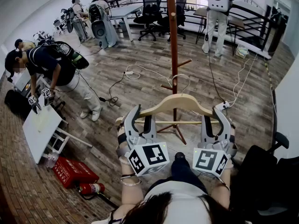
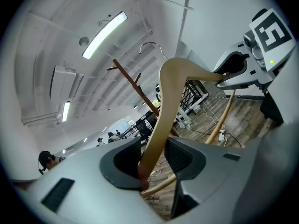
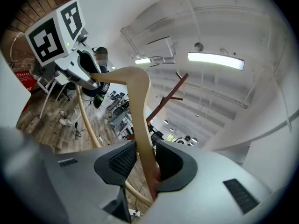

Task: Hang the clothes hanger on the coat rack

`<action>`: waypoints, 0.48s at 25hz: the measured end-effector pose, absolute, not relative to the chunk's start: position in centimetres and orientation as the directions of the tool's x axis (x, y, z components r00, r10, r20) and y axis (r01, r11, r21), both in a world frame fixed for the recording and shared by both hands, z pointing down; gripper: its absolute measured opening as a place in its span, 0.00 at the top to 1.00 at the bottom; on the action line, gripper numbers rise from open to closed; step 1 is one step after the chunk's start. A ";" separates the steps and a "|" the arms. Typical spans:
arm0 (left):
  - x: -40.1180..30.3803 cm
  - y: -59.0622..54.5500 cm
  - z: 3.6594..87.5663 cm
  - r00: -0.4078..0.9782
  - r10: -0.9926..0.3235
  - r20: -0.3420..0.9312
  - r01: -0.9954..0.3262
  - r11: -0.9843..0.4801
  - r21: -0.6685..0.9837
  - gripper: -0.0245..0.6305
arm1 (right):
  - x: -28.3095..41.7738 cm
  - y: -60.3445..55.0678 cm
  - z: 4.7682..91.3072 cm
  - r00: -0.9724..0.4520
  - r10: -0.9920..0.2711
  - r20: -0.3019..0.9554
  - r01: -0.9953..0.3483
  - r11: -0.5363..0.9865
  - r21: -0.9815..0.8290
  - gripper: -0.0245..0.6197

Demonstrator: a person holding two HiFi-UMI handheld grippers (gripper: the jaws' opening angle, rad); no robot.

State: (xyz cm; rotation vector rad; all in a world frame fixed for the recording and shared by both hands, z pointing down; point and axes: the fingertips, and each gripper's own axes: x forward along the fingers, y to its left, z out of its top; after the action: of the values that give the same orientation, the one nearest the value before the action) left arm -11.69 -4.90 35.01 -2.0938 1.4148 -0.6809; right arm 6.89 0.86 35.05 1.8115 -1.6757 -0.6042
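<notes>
I hold a pale wooden clothes hanger level in front of me, its wire hook pointing up. My left gripper is shut on its left end and my right gripper on its right end. The reddish-brown coat rack stands just behind the hanger, with short pegs sticking out of its pole. In the left gripper view the hanger rises from between the left gripper's jaws toward the right gripper, with the rack behind. The right gripper view mirrors this: hanger, right gripper, left gripper.
A person bends over a white board at the left. A red case and a fire extinguisher lie on the wood floor nearby. Cables run around the rack's base. Office chairs and other people stand farther back.
</notes>
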 end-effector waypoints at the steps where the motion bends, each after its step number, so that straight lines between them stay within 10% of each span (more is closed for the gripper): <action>1: -11.6 -5.1 34.9 0.328 -0.937 0.117 -0.677 -0.320 -0.663 0.72 | 7.0 0.7 34.8 0.104 -0.993 0.057 -0.727 -0.037 0.685 0.75; 12: -9.8 -8.0 34.4 0.329 -0.937 0.117 -0.674 -0.319 -0.667 0.72 | 8.8 -2.2 34.1 0.104 -0.993 0.050 -0.731 -0.042 0.681 0.75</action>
State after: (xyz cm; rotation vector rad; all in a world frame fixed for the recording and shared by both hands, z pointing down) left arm -9.81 -8.01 34.44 -2.0898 1.4120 -0.6826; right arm 8.80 -2.16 34.11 1.8292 -1.6803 -0.6088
